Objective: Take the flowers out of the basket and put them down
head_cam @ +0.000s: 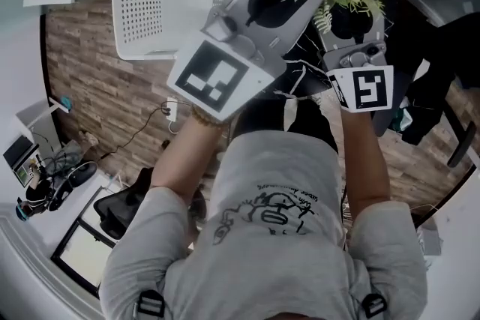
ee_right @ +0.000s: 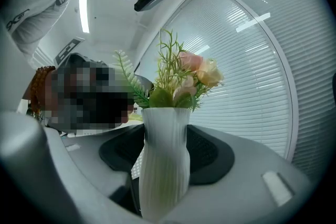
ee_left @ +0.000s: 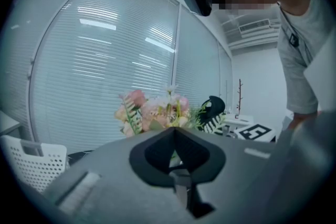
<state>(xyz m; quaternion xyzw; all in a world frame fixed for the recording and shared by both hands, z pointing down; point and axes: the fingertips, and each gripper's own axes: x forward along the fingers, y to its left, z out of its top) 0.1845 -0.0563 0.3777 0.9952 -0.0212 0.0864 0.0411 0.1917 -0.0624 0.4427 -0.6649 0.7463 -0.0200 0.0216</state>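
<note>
Wood floor (head_cam: 97, 86) lies below you, with one white basket (head_cam: 161, 4) to the left. Your right gripper (ee_right: 165, 153) is clamped on the one vase (ee_right: 161, 181) of flowers (ee_right: 191, 73), clear of the basket. Your left gripper (ee_left: 174, 131) is closed and looks empty. The lift-out looks done, so next find a flat spot and set the vase upright.

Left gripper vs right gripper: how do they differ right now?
The right gripper has its jaws shut on a white ribbed vase of pink and cream flowers; the left gripper has its jaws meeting at the tips, nothing between. The right gripper's pads stand apart around the vase; the left gripper's touch. Both are grey with black pads.
</note>
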